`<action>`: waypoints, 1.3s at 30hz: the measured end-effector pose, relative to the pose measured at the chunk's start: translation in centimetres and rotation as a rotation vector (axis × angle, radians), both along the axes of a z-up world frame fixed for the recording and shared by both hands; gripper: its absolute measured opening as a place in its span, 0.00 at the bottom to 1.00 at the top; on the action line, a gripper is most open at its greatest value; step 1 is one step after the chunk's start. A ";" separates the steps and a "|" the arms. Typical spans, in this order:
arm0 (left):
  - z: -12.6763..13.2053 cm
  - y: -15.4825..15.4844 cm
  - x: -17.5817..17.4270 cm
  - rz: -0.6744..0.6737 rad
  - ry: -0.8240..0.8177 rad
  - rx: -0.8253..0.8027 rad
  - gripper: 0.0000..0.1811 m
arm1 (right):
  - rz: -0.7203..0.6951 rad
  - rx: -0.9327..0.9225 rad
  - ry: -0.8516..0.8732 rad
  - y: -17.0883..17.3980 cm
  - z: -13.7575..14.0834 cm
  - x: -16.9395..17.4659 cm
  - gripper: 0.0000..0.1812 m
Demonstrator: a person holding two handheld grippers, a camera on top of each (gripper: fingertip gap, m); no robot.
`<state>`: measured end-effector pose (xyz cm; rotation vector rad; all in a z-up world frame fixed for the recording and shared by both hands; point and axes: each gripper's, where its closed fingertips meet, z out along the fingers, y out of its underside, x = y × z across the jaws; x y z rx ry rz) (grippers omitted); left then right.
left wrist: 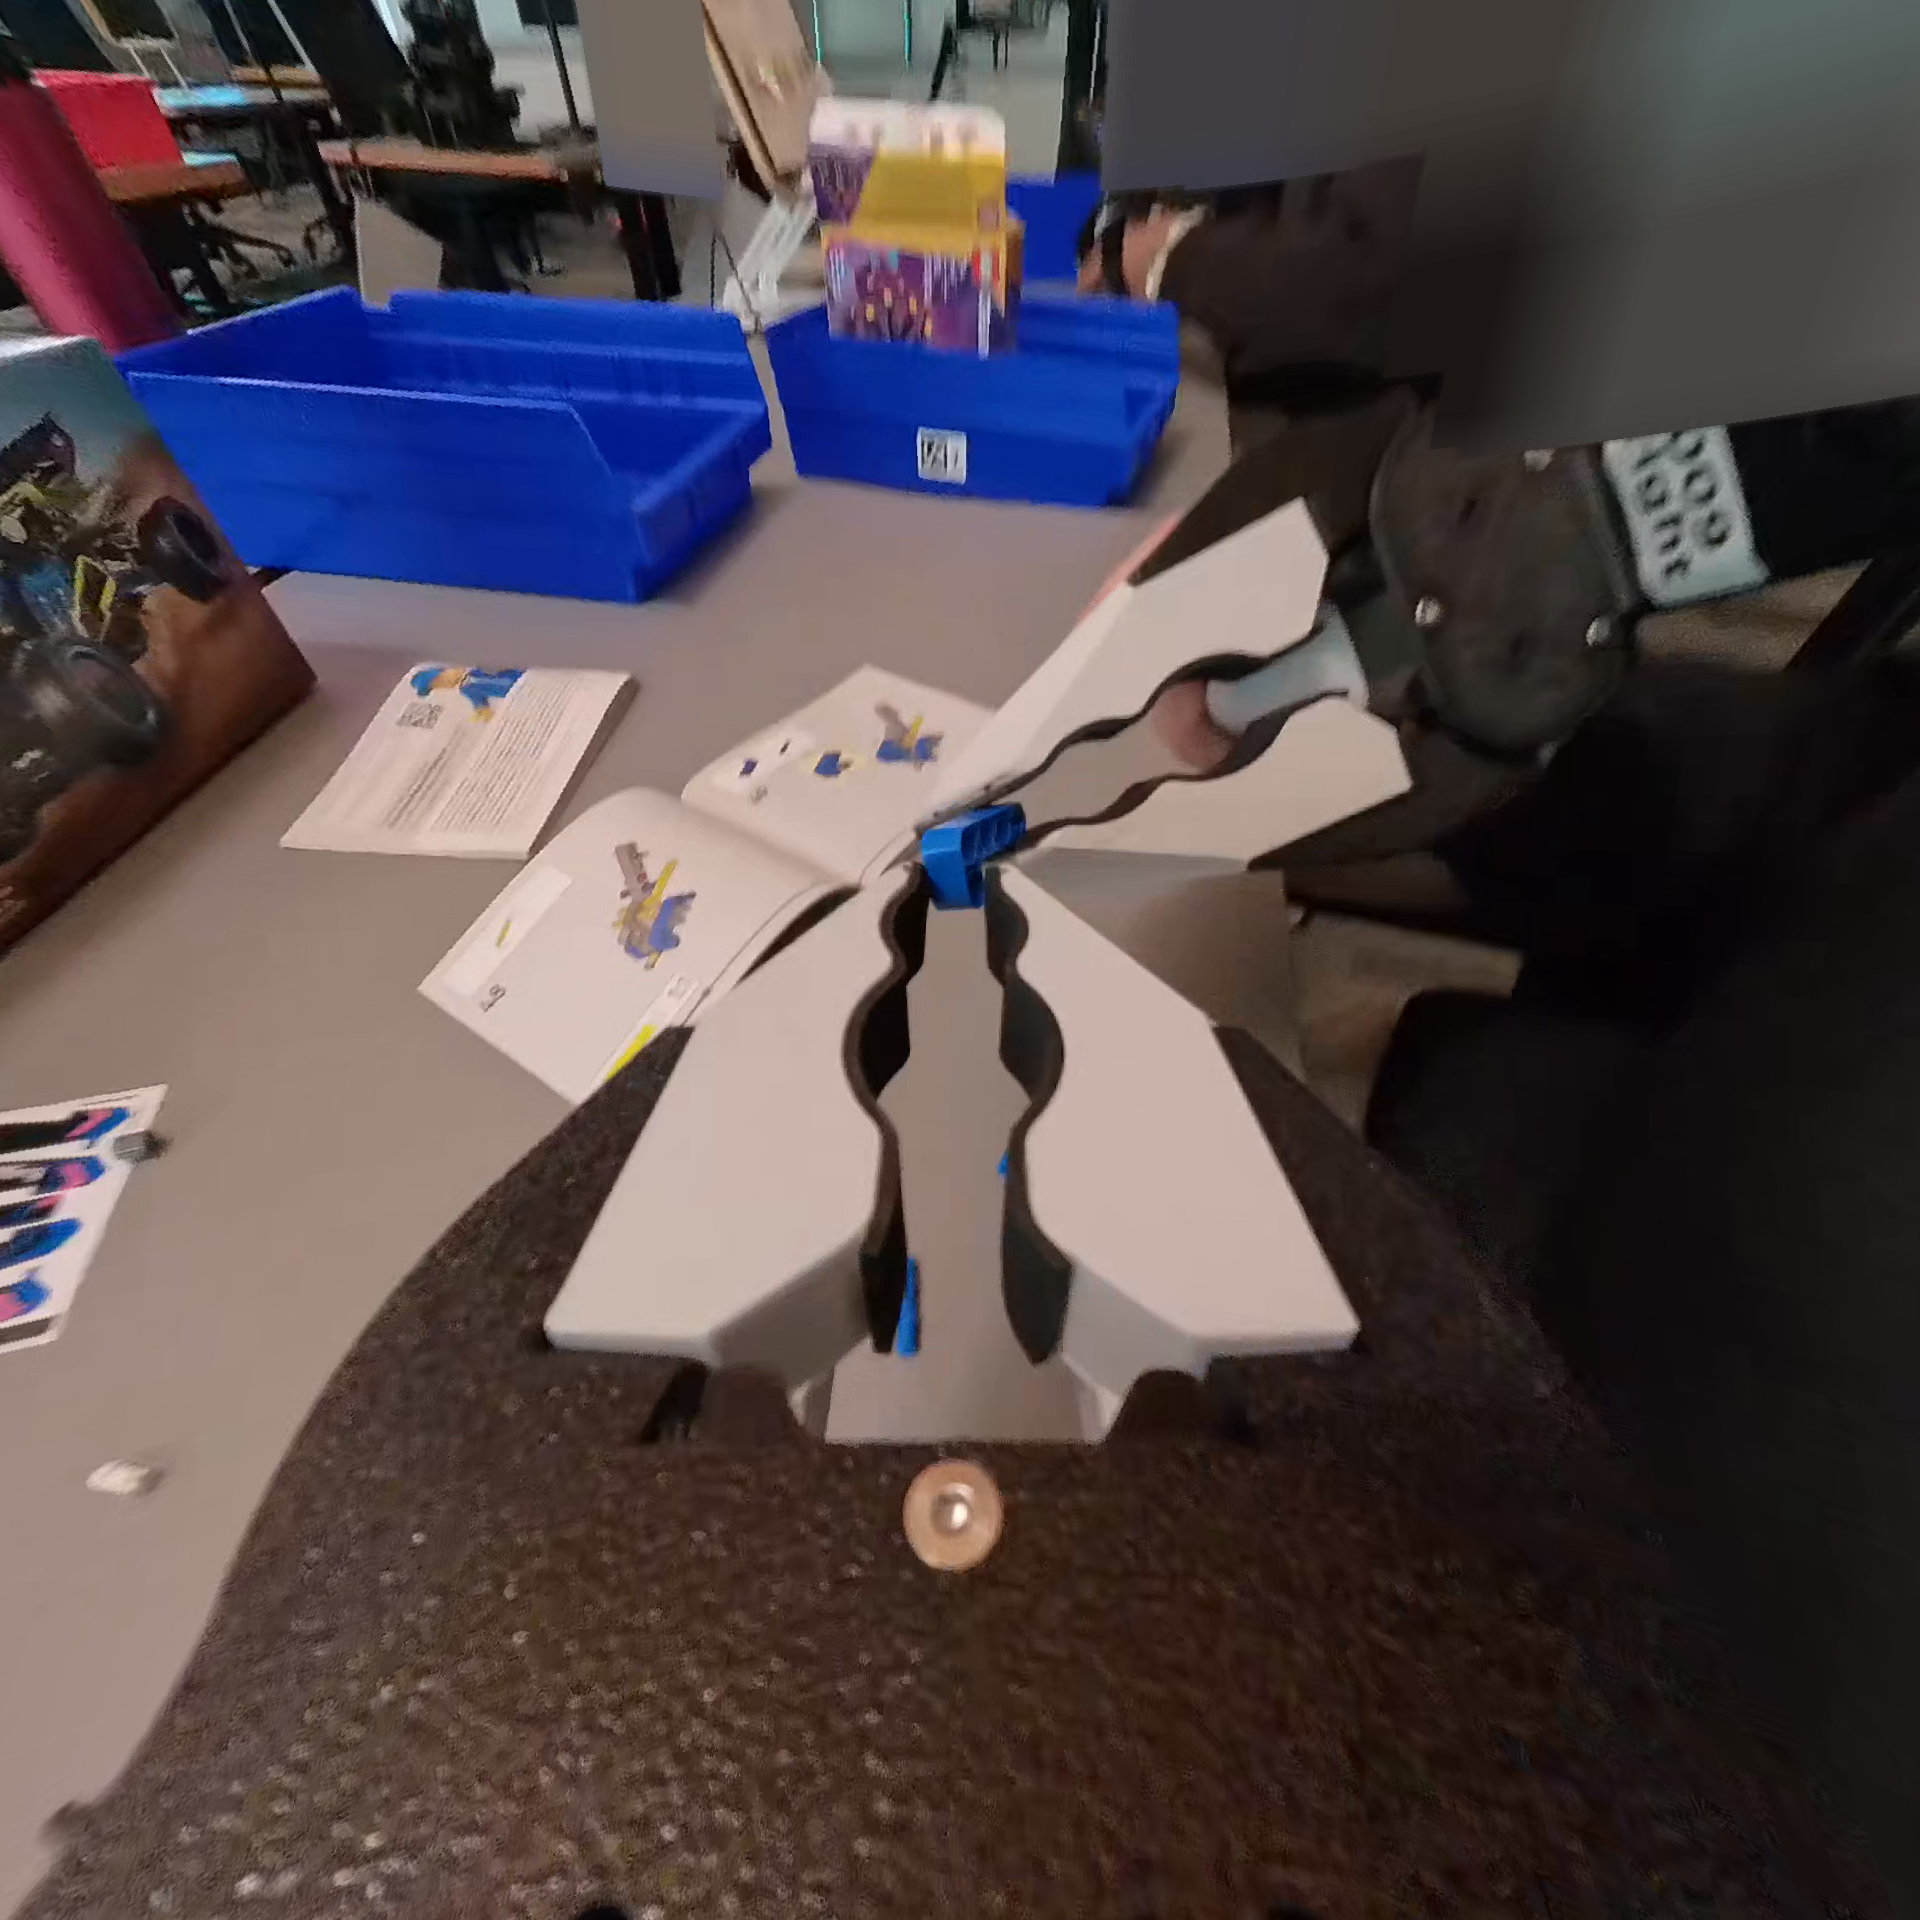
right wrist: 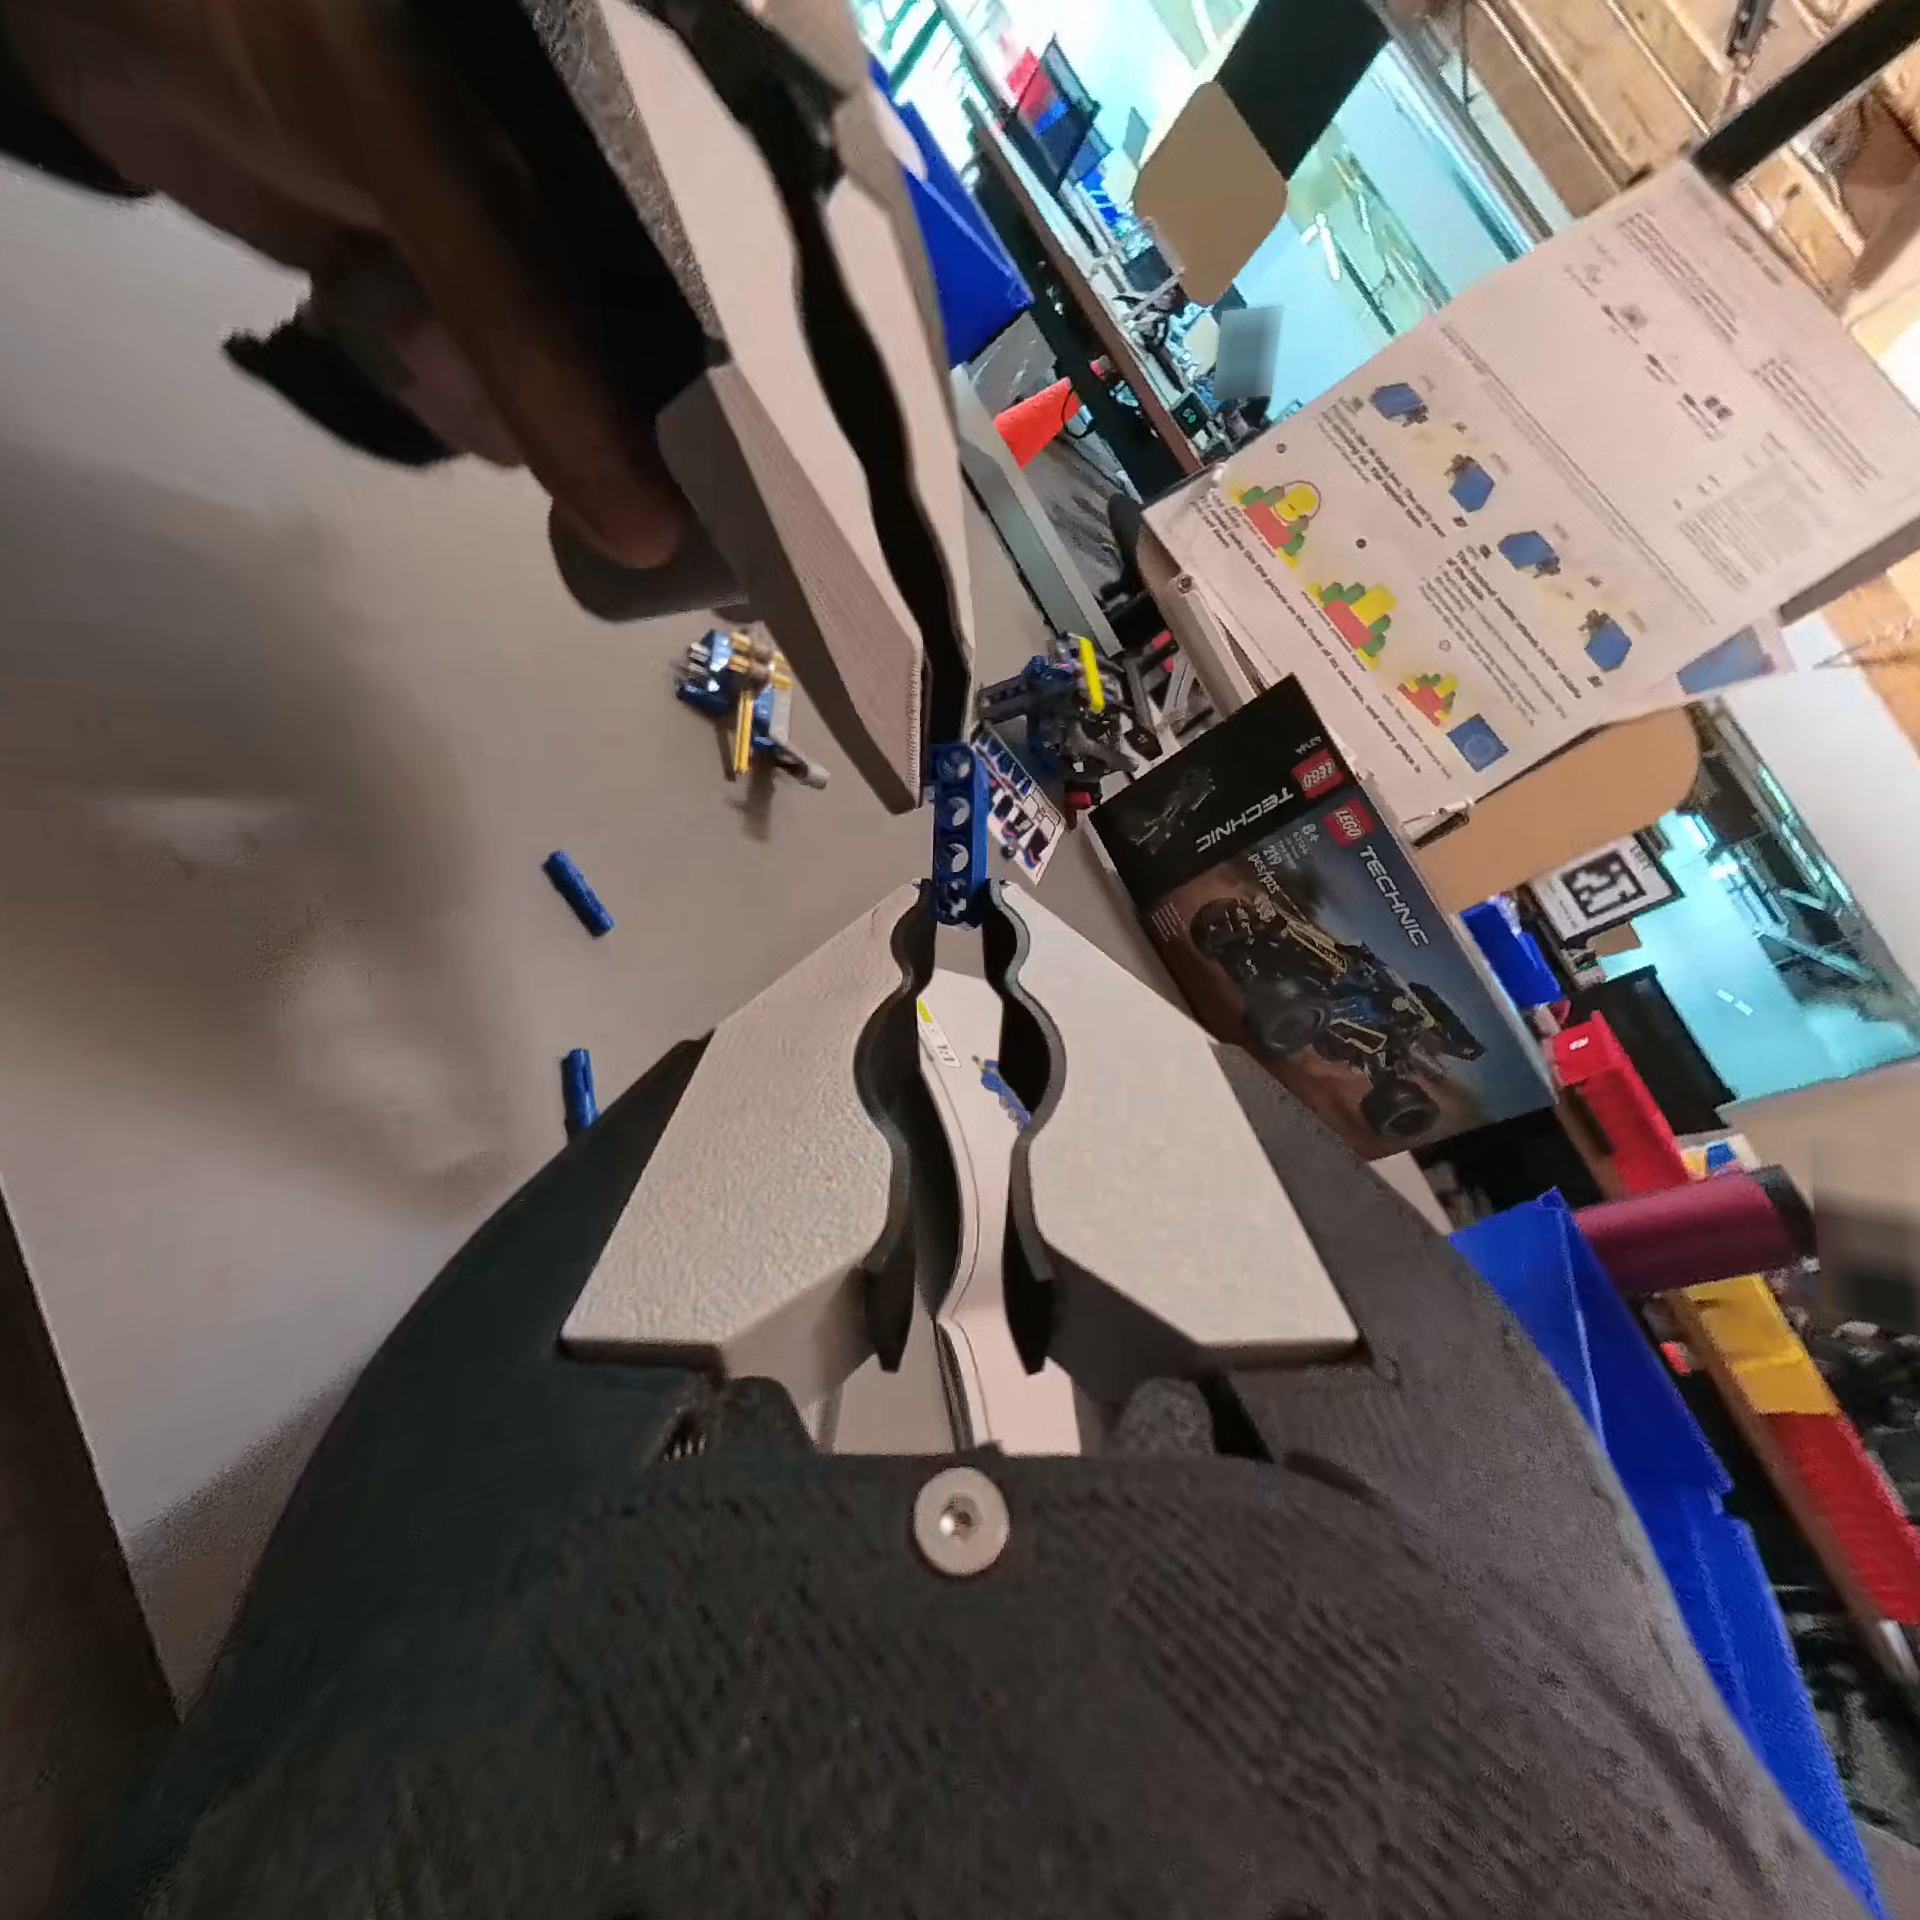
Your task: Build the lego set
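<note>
Both claws pinch 1 blue Technic beam (right wrist: 956, 836) held in the air above the grey table (left wrist: 312, 1195). The right gripper (right wrist: 958, 902) is nearly pressed together on its lower end; the left gripper (left wrist: 951, 883) clamps the other end. In the right wrist view the beam's long axis runs straight along that gripper's fingers. An open instruction booklet (left wrist: 623, 935) lies below.

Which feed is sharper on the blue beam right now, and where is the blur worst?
Right wrist view: the blue beam is crisp, its holes readable, between the right claw tips; the table at left is smeared. Left wrist view: the beam is softer, the left claw sharp, the edges blurred, straight lines bowed.
</note>
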<state>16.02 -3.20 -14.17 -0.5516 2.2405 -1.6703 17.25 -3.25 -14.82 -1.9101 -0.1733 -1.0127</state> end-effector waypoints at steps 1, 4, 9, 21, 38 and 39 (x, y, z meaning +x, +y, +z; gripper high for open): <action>-0.4 0.1 -0.2 0.005 -0.022 0.039 0.04 | 0.008 -0.020 -0.017 0.1 -0.3 -0.1 0.04; -1.3 0.5 -0.9 0.042 -0.052 0.086 0.04 | 0.032 -0.036 -0.032 0.4 -1.4 -0.9 0.04; -1.9 0.9 -1.8 0.137 0.008 -0.039 0.04 | 0.030 0.048 -0.068 1.6 -1.8 -1.7 0.07; -3.0 2.4 -2.3 0.079 0.071 0.042 0.05 | 0.063 -0.078 -0.220 2.8 -2.8 -1.9 0.03; -3.4 2.6 -2.5 0.109 0.203 -0.122 0.03 | 0.105 -0.085 -0.242 3.3 -3.4 -1.8 0.03; -3.7 2.7 -2.7 0.101 0.198 -0.093 0.03 | 0.117 -0.097 -0.238 3.4 -3.7 -2.0 0.03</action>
